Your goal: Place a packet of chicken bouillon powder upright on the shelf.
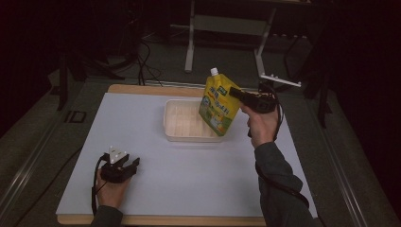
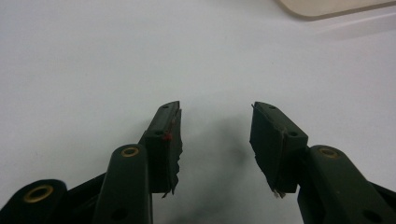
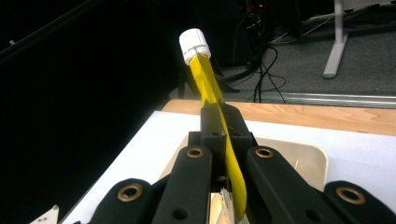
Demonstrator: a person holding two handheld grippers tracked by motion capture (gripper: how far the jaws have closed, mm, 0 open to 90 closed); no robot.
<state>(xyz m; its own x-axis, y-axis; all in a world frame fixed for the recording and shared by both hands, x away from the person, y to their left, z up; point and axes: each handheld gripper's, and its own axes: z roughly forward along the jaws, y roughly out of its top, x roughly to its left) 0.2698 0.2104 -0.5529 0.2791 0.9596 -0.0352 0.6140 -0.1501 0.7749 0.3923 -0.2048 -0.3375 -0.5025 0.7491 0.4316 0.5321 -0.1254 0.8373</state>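
Holding pouch [image 1: 218,103] clamped in my right gripper [image 1: 236,92] above tray [image 1: 174,124]; left gripper [image 1: 134,164] wide, empty, resting. Best lower slowly, keep pouch centred, release inside tray.

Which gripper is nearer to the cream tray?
Right. The right gripper holds the yellow spouted pouch over the cream tray, at its right end. The left gripper rests open on the white mat, well short of the tray, toward the person.
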